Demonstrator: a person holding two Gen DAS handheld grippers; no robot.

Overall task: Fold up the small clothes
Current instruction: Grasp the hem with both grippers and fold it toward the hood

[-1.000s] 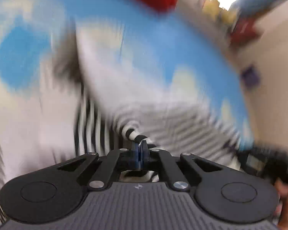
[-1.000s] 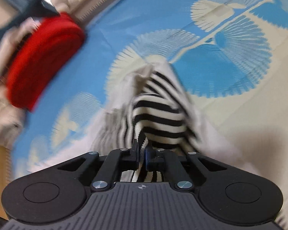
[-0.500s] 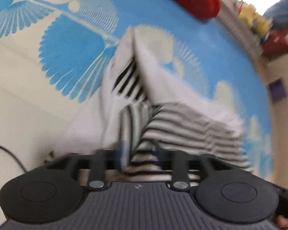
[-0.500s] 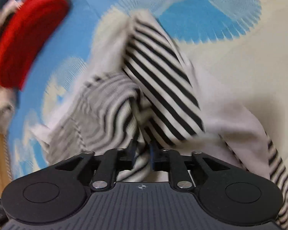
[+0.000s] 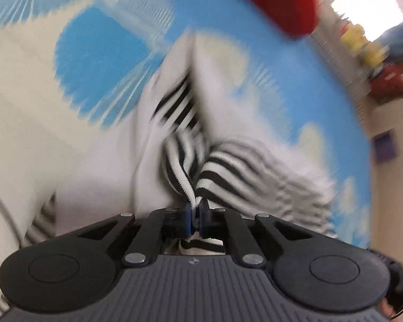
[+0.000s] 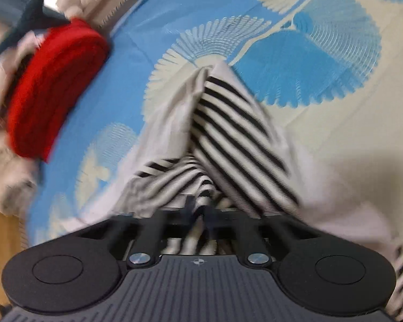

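A small black-and-white striped garment (image 5: 228,166) with its pale inside showing lies bunched on a blue and cream patterned sheet (image 5: 94,59). My left gripper (image 5: 195,209) is closing, and its blue pads pinch a striped fold at the garment's near edge. In the right wrist view the same striped garment (image 6: 236,123) rises in a ridge ahead. My right gripper (image 6: 200,212) is closing too, its jaws nearly together with striped cloth caught between them. Both views are blurred.
A folded red cloth (image 5: 276,2) lies at the far edge of the sheet; in the right wrist view the red cloth (image 6: 53,91) is at upper left beside a pale heap (image 6: 5,177). A finger (image 5: 387,308) shows at lower right. Wooden floor (image 6: 2,236) is at left.
Both grippers held the garment a second ago, let go of it half a second ago, and have shut again on striped folds. The left view shifted across the sheet.
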